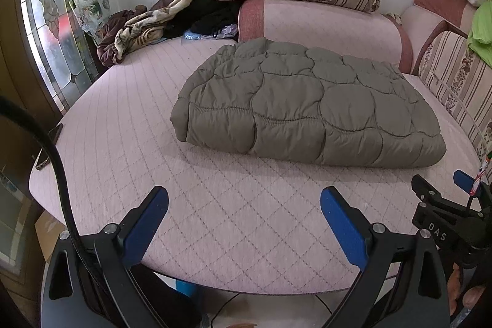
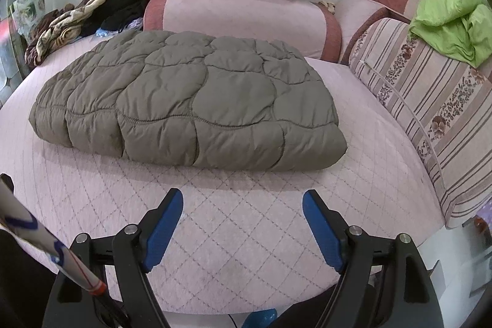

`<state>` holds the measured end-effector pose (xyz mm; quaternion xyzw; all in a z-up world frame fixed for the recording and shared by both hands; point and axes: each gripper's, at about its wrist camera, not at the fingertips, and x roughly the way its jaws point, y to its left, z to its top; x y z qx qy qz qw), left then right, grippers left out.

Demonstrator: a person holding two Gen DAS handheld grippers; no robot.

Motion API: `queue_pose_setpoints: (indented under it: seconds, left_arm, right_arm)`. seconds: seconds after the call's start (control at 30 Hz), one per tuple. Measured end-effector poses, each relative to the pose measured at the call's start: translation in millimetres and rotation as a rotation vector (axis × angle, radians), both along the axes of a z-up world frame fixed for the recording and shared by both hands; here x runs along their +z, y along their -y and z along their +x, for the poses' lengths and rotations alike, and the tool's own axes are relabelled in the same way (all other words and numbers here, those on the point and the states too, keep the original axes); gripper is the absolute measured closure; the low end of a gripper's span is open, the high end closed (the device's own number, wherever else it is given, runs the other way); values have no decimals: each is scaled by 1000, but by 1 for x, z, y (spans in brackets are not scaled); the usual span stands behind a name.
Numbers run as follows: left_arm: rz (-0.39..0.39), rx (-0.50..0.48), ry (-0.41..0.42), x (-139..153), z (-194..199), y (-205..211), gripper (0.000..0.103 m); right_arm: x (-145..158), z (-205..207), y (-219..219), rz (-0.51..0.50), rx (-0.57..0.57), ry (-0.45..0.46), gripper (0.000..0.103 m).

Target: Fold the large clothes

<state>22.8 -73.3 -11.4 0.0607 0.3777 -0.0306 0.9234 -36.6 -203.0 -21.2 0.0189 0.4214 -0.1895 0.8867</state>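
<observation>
**Already bundled, but a puffy fold can spring open**

Seemingly the olive quilted coat (image 1: 307, 103) is folded into a thick rectangular bundle, lying mid-bed on the pink quilted mattress cover (image 1: 215, 220), at about twelve o'clock from both grippers and well apart from them. The risk, as I judge it, is the padding: a bulky garment pinched only by its top layer would peel open, and dragging it by one edge would undo the fold. A grab at the near rounded edge could also slide off the slick shell.

The left gripper (image 1: 244, 205) hangs over the bed's near edge, tilted downward, blue pads spread wide with nothing between them. The right gripper (image 2: 243, 208) is angled down likewise, jaws wide and empty, the coat's near edge just beyond at twelve o'clock. In the left view the right gripper shows at about four o'clock.
</observation>
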Motion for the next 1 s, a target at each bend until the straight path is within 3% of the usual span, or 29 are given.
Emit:
queue_pose_setpoints:
  seconds: [1.0]
  left_arm:
    - [17,23,-70,-24,4,-10,4]
  right_arm:
    - [-8,-3,-13,-7,38,7,19]
